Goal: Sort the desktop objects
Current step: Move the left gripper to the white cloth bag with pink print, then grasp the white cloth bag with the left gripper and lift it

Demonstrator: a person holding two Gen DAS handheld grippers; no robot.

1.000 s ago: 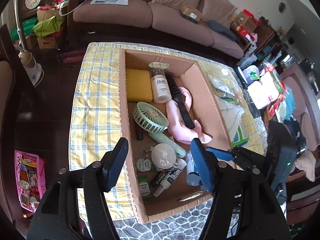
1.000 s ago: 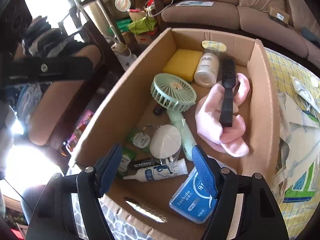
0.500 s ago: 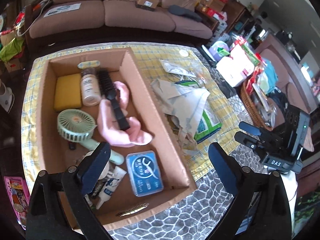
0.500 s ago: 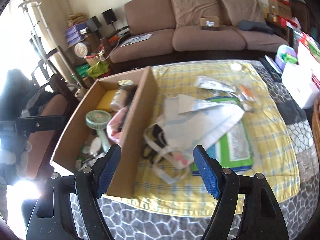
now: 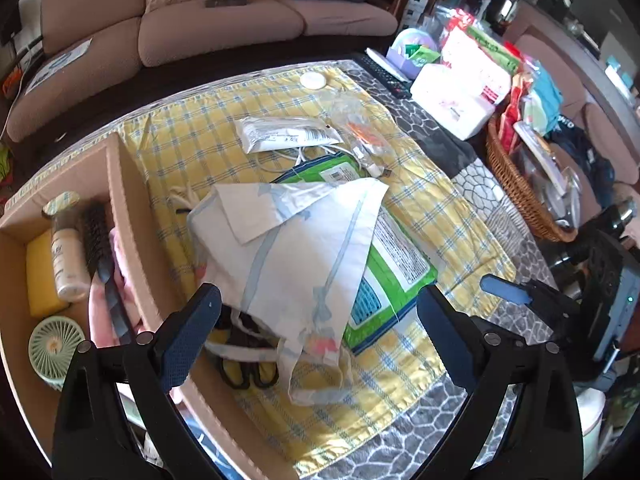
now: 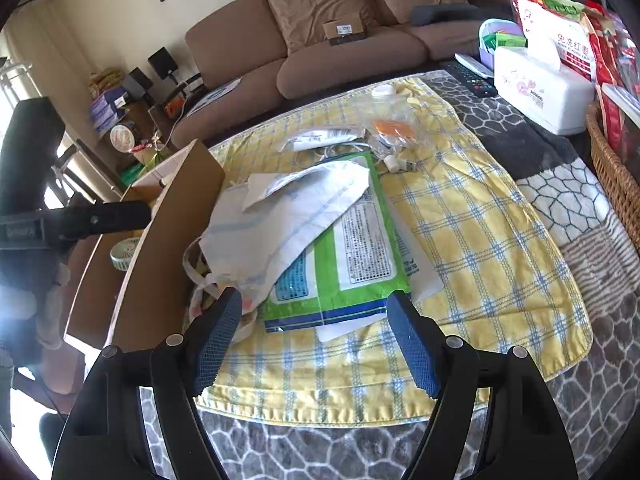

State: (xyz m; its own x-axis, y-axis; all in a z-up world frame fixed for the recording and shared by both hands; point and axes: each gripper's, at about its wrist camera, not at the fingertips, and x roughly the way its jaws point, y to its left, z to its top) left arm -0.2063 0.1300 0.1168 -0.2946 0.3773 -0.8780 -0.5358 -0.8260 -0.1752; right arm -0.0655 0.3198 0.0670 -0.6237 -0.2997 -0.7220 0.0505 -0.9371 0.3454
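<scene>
My left gripper (image 5: 316, 308) hangs wide open over a crumpled white cloth bag (image 5: 296, 240), with nothing between its fingers. That bag lies on a green packet (image 5: 392, 256), and black-and-yellow scissors (image 5: 244, 368) peek out beneath it. My right gripper (image 6: 314, 306) is open above the near end of the green packet (image 6: 352, 256). At the left stands the cardboard box (image 5: 128, 216) holding a yellow sponge (image 5: 40, 276), lotion bottle (image 5: 66, 256), hairbrush (image 5: 98, 240), green fan (image 5: 54, 348) and pink cloth (image 5: 96, 312). Farther back lie a white packet (image 5: 284, 134) and a clear bag (image 5: 360, 132).
A yellow checked cloth (image 6: 480, 240) covers the table. A wicker basket (image 5: 516, 188), a white tissue box (image 6: 540, 92) and a remote (image 6: 472, 76) crowd the right side. A small white disc (image 5: 314, 80) sits at the far edge, with a brown sofa (image 5: 200, 20) behind.
Both grippers swung right, from over the cardboard box to over the yellow cloth and its loose items. The left jaws widened. The blue case stayed in the box and is out of view.
</scene>
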